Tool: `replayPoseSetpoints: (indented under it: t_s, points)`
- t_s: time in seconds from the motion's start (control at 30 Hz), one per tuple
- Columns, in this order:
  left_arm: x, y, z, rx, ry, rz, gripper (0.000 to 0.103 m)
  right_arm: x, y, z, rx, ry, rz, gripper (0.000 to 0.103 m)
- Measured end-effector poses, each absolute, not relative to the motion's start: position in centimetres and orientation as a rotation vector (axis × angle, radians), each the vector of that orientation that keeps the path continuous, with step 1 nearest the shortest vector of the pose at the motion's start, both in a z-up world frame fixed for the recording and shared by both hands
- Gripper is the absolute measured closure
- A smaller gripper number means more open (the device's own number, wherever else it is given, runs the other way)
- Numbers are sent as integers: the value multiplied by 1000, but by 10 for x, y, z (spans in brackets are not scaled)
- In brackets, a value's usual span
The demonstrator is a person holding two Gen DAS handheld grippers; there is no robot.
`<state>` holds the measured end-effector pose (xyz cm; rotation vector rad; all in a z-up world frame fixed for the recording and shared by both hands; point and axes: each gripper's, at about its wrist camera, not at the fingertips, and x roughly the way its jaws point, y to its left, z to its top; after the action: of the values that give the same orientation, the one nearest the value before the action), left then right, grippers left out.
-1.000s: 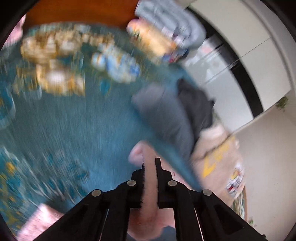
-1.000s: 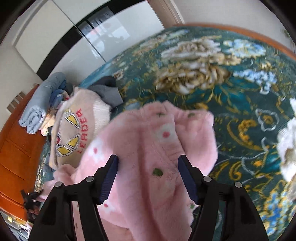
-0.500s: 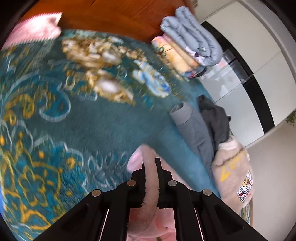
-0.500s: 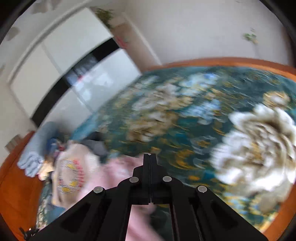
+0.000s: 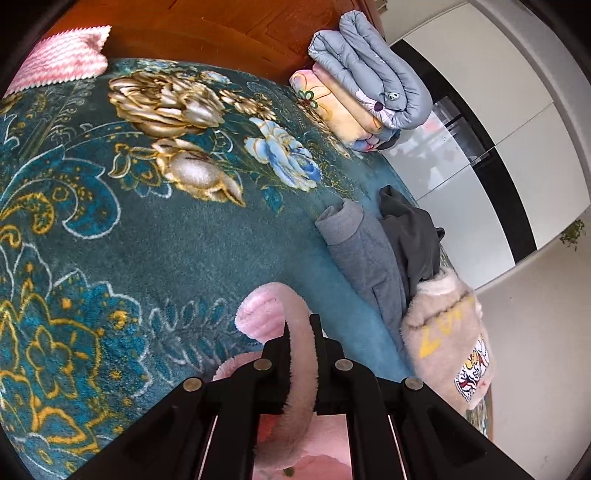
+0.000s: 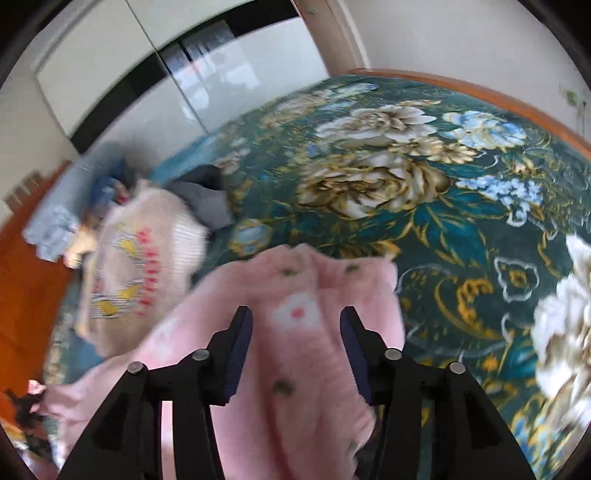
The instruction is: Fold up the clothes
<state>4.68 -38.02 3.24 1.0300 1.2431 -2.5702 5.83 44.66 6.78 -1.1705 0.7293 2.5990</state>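
Pink fleece garment [image 5: 295,354] is pinched in the left gripper [image 5: 300,332], its body hidden below; the blurred right gripper [image 6: 295,325] gapes above it.

Pink garment [image 6: 295,354] fluffy fleece; floral blanket [image 5: 192,236] plush; headboard [image 5: 221,26] glossy wood; wardrobe doors [image 5: 491,155] glossy.

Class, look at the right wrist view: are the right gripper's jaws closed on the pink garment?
No. The right gripper has its jaws spread wide apart above the pink garment, gripping nothing.
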Motion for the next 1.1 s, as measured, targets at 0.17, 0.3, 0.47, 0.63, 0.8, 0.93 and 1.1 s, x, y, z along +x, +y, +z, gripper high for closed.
replayPoseSetpoints:
  t_s: [0.17,0.3,0.47,0.63,0.8,0.93,1.1]
  points:
    - [51,-386,22,1060,1262,-2537,98,83,458,52,-1188,871,2567,51]
    - [45,-380,15,1077,1279,-2532,98,103,461,46,-1205,967,2576,44]
    - [32,-358,22,1113,1295,-2571,98,112,464,34,-1273,1152,2558,43]
    - [28,-352,54,1035,1294,-2655,98,107,449,50,-1201,1128,2539,95]
    - [51,-369,97,761,1320,-2796,98,163,471,122,-801,1041,2651,97]
    - [67,-387,83,772,1320,-2743,98,251,519,159,-506,967,2528,103]
    - [71,-391,26,904,1475,-2587,98,284,547,123,-594,1065,2363,103]
